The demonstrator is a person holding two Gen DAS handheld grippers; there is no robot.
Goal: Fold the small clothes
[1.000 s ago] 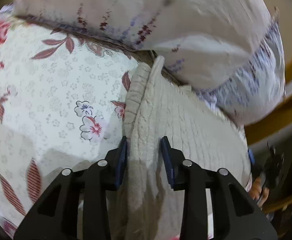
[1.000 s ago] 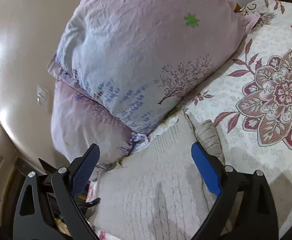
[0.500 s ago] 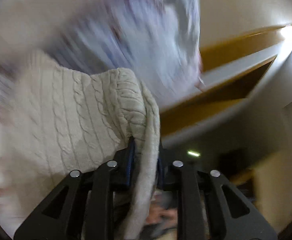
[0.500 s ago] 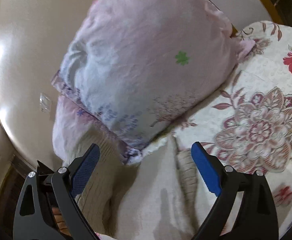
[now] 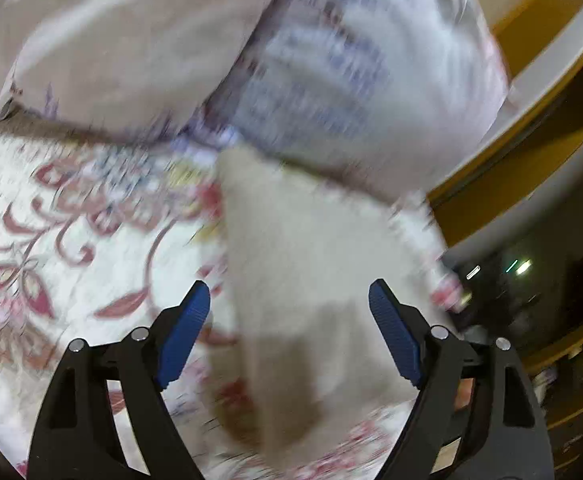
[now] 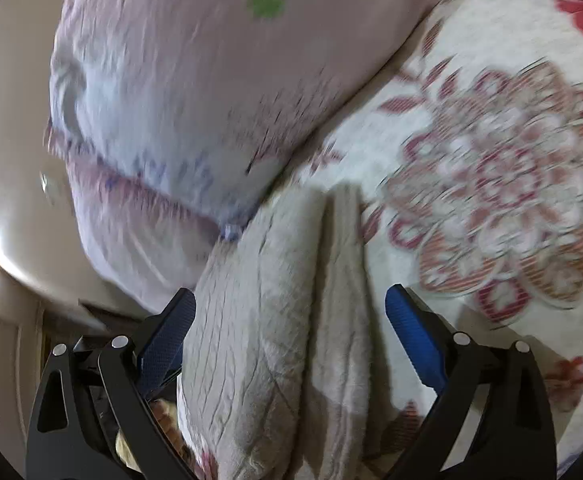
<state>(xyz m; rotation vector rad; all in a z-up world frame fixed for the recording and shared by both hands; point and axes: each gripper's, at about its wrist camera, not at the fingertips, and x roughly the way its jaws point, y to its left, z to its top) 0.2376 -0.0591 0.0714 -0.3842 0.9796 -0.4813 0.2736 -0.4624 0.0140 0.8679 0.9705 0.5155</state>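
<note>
A cream cable-knit garment (image 6: 275, 300) lies folded over itself on the floral bedsheet (image 6: 491, 184), next to the pillows. It also shows, blurred, in the left wrist view (image 5: 311, 272). My left gripper (image 5: 289, 320) is open above the garment, with nothing between the blue pads. My right gripper (image 6: 291, 328) is open just over the folded garment, its fingers on either side of the fold and apart from it.
Two pale pink and blue pillows (image 6: 211, 80) are stacked against the wall beyond the garment; they also show in the left wrist view (image 5: 331, 72). The bed edge and a dark room with small lights (image 5: 523, 266) lie to the right in the left wrist view.
My left gripper held and lifted the garment's edge, carried it over, then opened and let it go. The garment now lies folded double. My right gripper stayed open and moved lower over it.
</note>
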